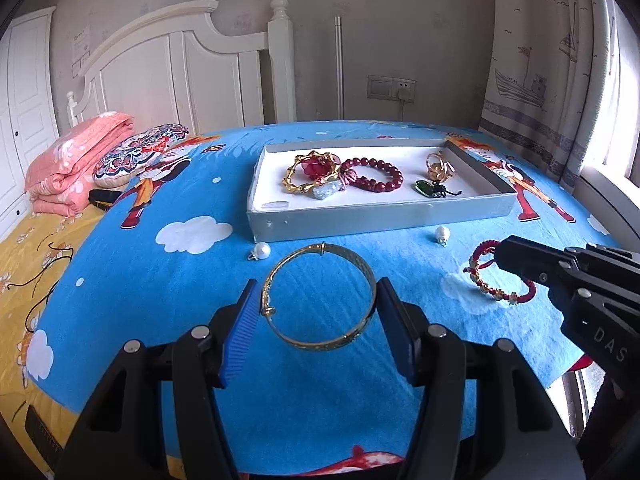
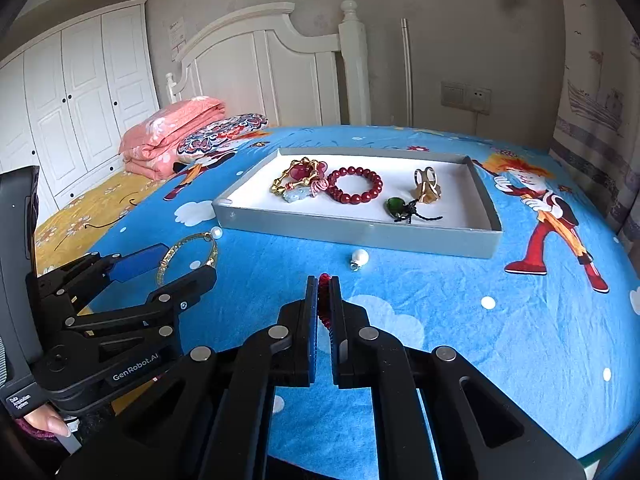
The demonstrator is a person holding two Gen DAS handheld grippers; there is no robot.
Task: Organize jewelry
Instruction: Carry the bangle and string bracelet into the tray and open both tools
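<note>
My left gripper (image 1: 318, 285) is shut on a thin gold bangle (image 1: 352, 338), whose sides press against both blue pads; it is held flat above the blue cartoon bedsheet. The same bangle (image 2: 188, 256) shows in the left gripper (image 2: 172, 266) in the right wrist view. My right gripper (image 2: 325, 280) is shut on a red cord bracelet with gold beads (image 2: 324, 304), seen edge-on. From the left wrist view that bracelet (image 1: 486, 290) hangs from the right gripper (image 1: 500, 251). Ahead lies a grey tray (image 1: 380, 222) (image 2: 352, 237) with several jewelry pieces.
Two loose pearls (image 1: 262, 249) (image 1: 442, 233) lie on the sheet in front of the tray. A pink folded quilt (image 1: 76, 164) and a patterned cushion (image 1: 140, 152) sit far left by the white headboard. Curtain and window bound the right. A person's thumb (image 2: 54, 424) grips the left handle.
</note>
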